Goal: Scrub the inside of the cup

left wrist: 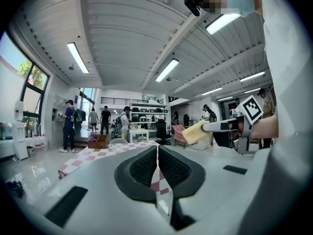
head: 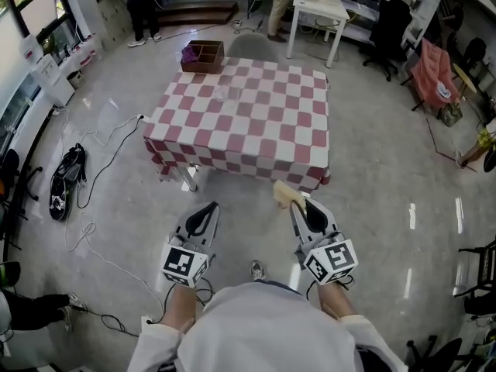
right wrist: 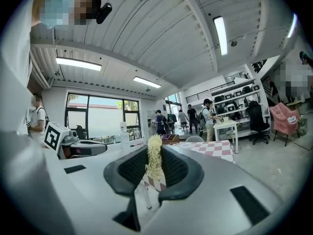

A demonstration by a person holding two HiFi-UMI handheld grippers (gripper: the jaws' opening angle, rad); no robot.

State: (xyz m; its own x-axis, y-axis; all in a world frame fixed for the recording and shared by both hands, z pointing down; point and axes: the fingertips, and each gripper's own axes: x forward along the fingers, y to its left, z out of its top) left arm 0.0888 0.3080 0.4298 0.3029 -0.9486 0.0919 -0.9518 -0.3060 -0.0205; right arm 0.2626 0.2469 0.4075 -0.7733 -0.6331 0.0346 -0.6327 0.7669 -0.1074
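A small clear cup (head: 223, 93) stands on the far left part of the red-and-white chequered table (head: 263, 130), well ahead of both grippers. My right gripper (head: 301, 202) is held in the air short of the table's near edge, shut on a yellow sponge (head: 284, 193). In the right gripper view the sponge (right wrist: 154, 156) shows edge-on between the pads. My left gripper (head: 208, 210) hangs beside it to the left, its jaws shut with nothing between them (left wrist: 157, 153). From the left gripper view the sponge (left wrist: 195, 132) sticks out of the right gripper (left wrist: 217, 127).
A brown wooden box (head: 203, 56) sits at the table's far left corner, with a grey chair (head: 252, 46) behind. Cables and a black bag (head: 66, 180) lie on the floor to the left. A white table (head: 318, 10) and people stand further back.
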